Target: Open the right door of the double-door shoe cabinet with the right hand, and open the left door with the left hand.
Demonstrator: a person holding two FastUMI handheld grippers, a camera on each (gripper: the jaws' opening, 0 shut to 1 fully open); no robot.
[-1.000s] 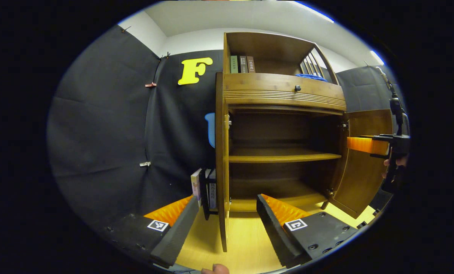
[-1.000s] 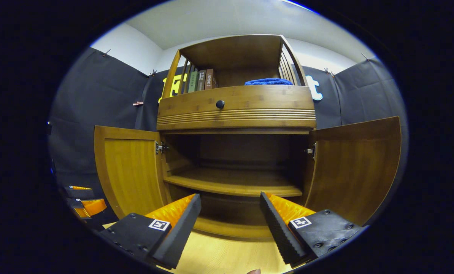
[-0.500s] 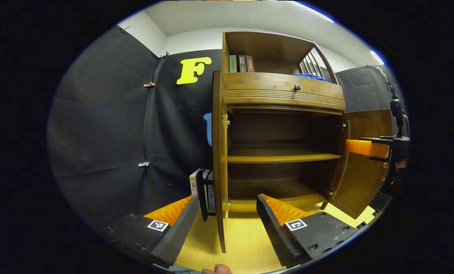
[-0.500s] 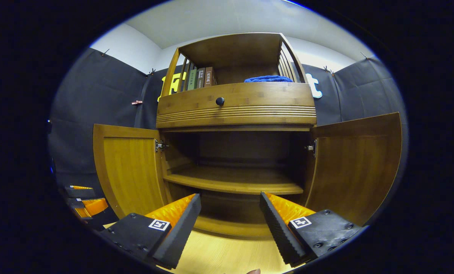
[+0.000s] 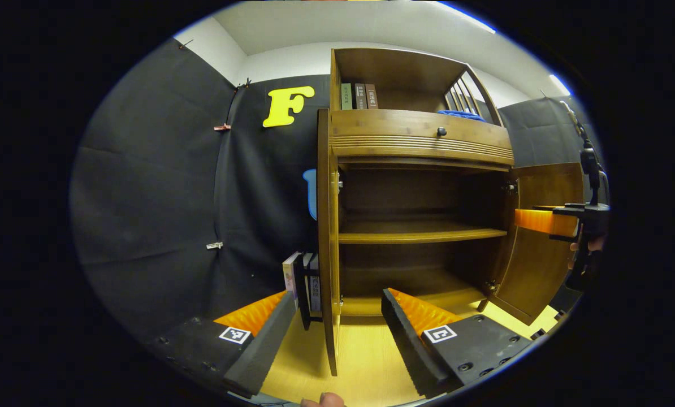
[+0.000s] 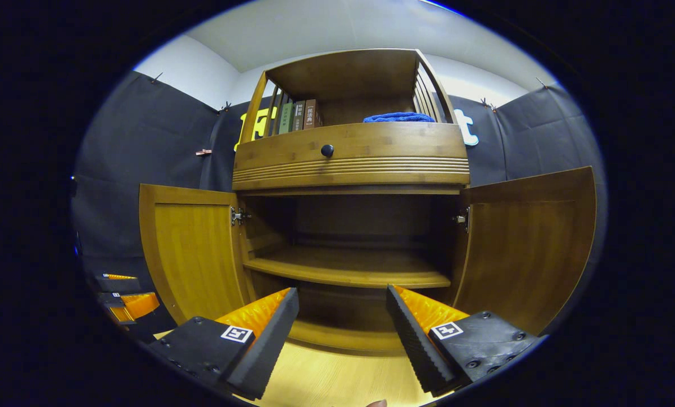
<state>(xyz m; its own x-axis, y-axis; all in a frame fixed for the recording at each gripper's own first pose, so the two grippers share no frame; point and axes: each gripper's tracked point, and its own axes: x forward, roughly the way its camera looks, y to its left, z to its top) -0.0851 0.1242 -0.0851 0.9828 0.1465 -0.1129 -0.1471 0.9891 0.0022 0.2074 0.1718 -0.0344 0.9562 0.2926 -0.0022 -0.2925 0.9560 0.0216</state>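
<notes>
Standing wide open, the shoe cabinet [image 6: 351,164] shows its left door [image 6: 193,249] and right door [image 6: 527,243] swung out beside its shelf [image 6: 349,271]. Before it, left gripper [image 5: 337,333] and right gripper [image 6: 340,333] hover, fingers apart, holding nothing.

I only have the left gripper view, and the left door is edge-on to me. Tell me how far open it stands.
Observer: In the right gripper view the left door stands wide open, with its whole inner face showing.
Operator: Now report the right gripper's fingers. I only see that gripper from the side.
Observer: The right gripper is open with nothing between its fingers. It points into the cabinet, toward the space under the middle shelf.
</notes>
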